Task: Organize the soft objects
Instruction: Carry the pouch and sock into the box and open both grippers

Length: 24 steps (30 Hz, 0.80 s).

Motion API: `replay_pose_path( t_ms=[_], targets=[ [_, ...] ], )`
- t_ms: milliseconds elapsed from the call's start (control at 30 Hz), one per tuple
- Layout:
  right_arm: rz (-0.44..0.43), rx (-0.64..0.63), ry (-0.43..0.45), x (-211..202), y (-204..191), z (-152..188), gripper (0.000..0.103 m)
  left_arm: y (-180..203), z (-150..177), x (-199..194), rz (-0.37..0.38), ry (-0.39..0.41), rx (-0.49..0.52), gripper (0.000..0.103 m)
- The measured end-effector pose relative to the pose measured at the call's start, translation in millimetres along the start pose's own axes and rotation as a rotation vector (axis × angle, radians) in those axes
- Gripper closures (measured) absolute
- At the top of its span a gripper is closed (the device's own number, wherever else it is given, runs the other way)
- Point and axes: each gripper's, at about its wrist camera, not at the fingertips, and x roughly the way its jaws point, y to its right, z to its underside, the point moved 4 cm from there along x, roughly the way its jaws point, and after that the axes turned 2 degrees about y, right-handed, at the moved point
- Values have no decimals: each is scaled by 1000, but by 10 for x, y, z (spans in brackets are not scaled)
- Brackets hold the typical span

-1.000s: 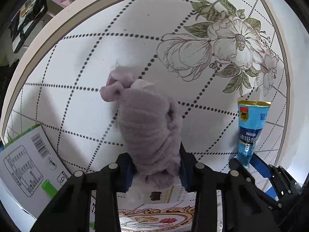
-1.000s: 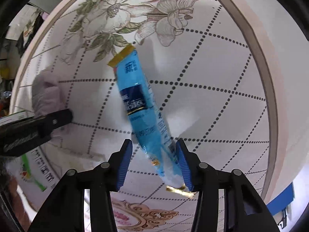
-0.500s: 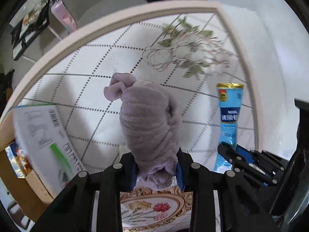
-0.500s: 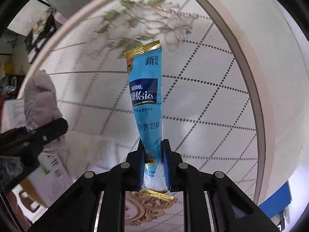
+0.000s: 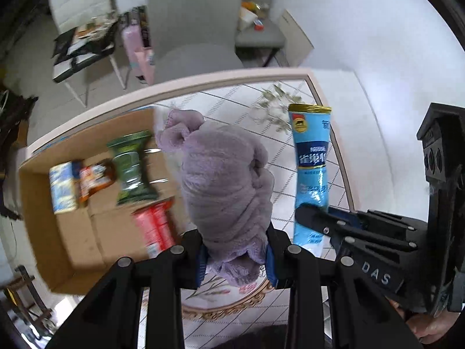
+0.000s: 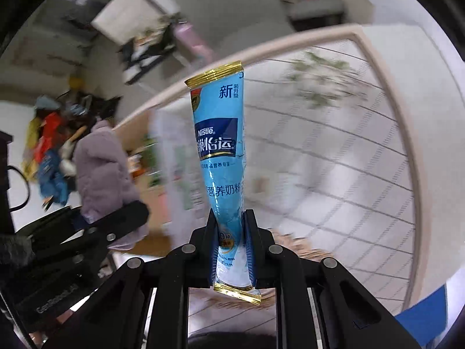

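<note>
While blur is smearing the cardboard box (image 5: 87,218), left gripper (image 5: 237,257) is clamping purple towel (image 5: 226,186), right gripper (image 6: 231,247) is pinching blue sachet (image 6: 221,151) above table edge (image 6: 290,40)

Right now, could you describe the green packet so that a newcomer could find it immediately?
Look inside the open cardboard box left of the floral table. The green packet lies near its far wall, the only green one, pinched at both ends, beside an orange pack.

Both wrist cams sit close behind their tools, angled down at the worktop (image 5: 293,133); each catches the other's tool.
</note>
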Motion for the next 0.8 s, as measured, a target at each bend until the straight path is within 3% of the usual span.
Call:
replay_pose_path(
  t_ms=[200,400,600,800],
  targets=[
    [-78,-122,-28,29,-1082,200,86,-801,275,-537,-54,67,-92,75],
    [-78,-171,-90,451,-1819,332,86,-1581,573,-673,-101,57,-201,75],
    [-26,-142,-150,1083,-2122,348,86,-2154,695,-348,-112,-19,-277,75],
    [39,-42,-193,1688,-2007,280,86,-2500,731,198,-40,-143,-360,75]
  ],
)
